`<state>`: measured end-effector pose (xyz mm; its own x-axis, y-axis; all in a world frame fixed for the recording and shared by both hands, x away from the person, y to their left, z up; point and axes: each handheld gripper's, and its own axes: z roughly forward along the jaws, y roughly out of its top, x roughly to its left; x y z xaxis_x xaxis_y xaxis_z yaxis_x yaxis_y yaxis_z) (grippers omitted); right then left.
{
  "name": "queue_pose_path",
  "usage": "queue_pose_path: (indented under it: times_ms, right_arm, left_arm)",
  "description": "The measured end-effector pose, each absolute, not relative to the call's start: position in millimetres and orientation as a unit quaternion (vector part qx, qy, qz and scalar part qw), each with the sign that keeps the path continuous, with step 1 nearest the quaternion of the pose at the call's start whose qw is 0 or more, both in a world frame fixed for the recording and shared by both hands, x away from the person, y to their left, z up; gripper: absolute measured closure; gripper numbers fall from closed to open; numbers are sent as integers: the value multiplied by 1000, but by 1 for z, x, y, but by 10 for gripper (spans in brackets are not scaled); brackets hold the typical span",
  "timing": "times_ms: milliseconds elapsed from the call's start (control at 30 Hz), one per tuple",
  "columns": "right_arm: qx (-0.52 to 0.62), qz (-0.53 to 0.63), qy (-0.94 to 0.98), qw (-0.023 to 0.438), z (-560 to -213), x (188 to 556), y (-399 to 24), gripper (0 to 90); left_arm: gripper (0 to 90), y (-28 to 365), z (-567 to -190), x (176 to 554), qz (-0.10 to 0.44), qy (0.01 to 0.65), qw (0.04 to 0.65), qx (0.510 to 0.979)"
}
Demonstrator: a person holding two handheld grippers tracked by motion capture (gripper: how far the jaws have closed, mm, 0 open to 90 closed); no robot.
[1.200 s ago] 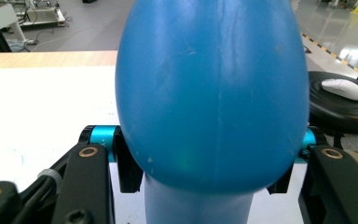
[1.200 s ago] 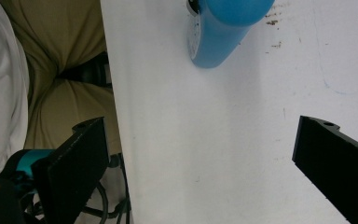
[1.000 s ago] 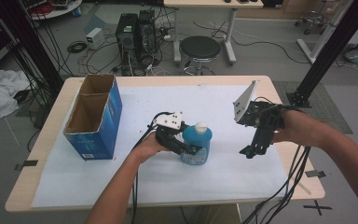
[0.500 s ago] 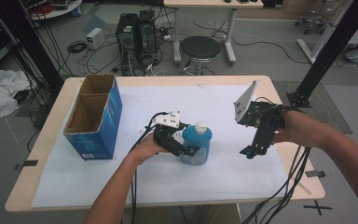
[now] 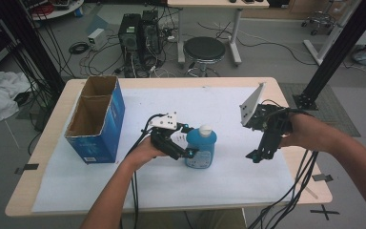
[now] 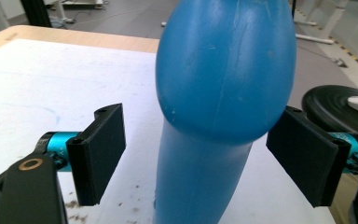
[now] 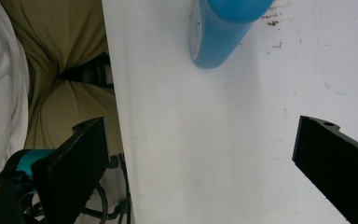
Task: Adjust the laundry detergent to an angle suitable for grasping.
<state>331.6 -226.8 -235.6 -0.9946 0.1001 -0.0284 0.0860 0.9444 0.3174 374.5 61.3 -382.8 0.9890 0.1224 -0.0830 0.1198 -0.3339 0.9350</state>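
Left gripper [image 6: 193, 158]: jaws spread to either side of the blue bottle [image 6: 223, 93], a gap showing between each black pad and the plastic, neither pressing; just been opening, with the bottle between them. In the high view, same gripper [image 5: 187, 140] level with the bottle's middle, held in the left hand [image 5: 147, 150] from the bottle's left.

Blue bottle [image 5: 201, 148]: upright on the white mat [image 5: 124, 181], near the middle of the table [image 5: 52, 138]. Smooth, opaque blue plastic, bulging wide through the upper body and narrowing to a slimmer base; faint moulding seam down the front; a few scuff marks on the bulge. White cap [image 5: 205, 129] on top. Dark crumbs on the mat around its foot.

Right gripper [image 5: 256, 156]: jaws spread wide, nothing between them, pointing down over the mat well to the right of the bottle, held in the right hand [image 5: 310, 133].

Open blue cardboard box [image 5: 97, 121] standing at the mat's left edge, well apart from the bottle.
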Motion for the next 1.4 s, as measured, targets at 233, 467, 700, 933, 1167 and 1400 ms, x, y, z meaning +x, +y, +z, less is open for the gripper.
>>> queue_pose_path:
  times_ms: [233,467,700,933,1167,1400]
  right_arm:
    - [45,163,985,23,-235,332,-228,29]
    - [45,166,985,22,-236,331,-230,29]
    - [45,168,985,23,-236,331,-230,29]
    - [47,169,984,23,-236,332,-231,29]
    - [47,171,984,24,-236,332,-232,29]
    - [47,170,984,24,-236,332,-232,29]
  left_arm:
    - [198,71,-372,363,7,84,565,821]
    - [198,89,-357,361,10,118,548,828]
    - [198,101,-342,367,54,112,490,863]
    - [161,104,-320,375,68,111,435,891]
    - [71,106,-303,383,84,114,387,911]
    - [28,104,-294,388,104,131,339,926]
